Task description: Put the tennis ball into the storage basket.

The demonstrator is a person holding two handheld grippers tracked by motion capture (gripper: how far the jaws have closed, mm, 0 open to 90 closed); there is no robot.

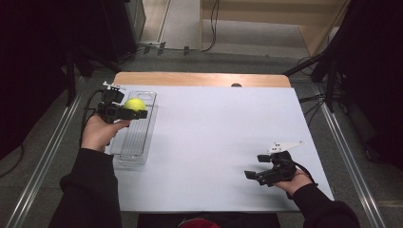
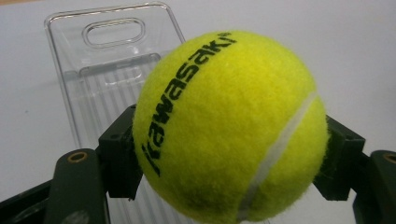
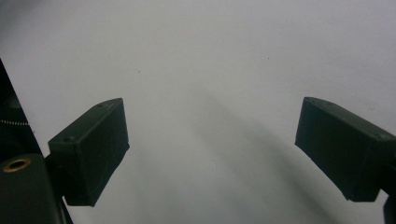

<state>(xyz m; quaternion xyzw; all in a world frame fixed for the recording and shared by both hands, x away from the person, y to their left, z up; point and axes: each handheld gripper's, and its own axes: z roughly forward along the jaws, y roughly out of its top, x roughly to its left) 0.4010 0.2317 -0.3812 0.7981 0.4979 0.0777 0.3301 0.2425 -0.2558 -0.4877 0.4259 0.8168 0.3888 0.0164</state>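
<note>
Left gripper [image 1: 134, 110], at the left of the high view, clamped on a yellow-green tennis ball [image 1: 135, 104]. In the left gripper view the two black jaws press the ball [image 2: 229, 123] from either side at mid-frame; the ball covers the inner faces of both jaws, so the contact surfaces themselves cannot be seen. Black lettering reading "Kawasaki" and a pale seam cross the felt. The lower edge of the ball is cut off by the bottom of the frame.

Behind the ball, at the upper left of the left gripper view, lies a clear plastic tray [image 2: 77, 70] with a ribbed floor and an oval handle slot; its near part is hidden by the ball and jaws. In the high view the tray [image 1: 142, 137] runs lengthwise along the left edge of the white worktop [image 1: 214, 142], and the ball is held above its far end. Whether the ball touches the tray cannot be told.

Right gripper [image 1: 255, 167], at the lower right of the high view, jaws standing well apart with nothing between them. In the right gripper view the gripper [image 3: 212, 149] shows its two jaw tips at lower left and lower right over bare worktop [image 3: 210, 56]; the picture is soft, and the jaw bases are cut off by the frame edges.
</note>
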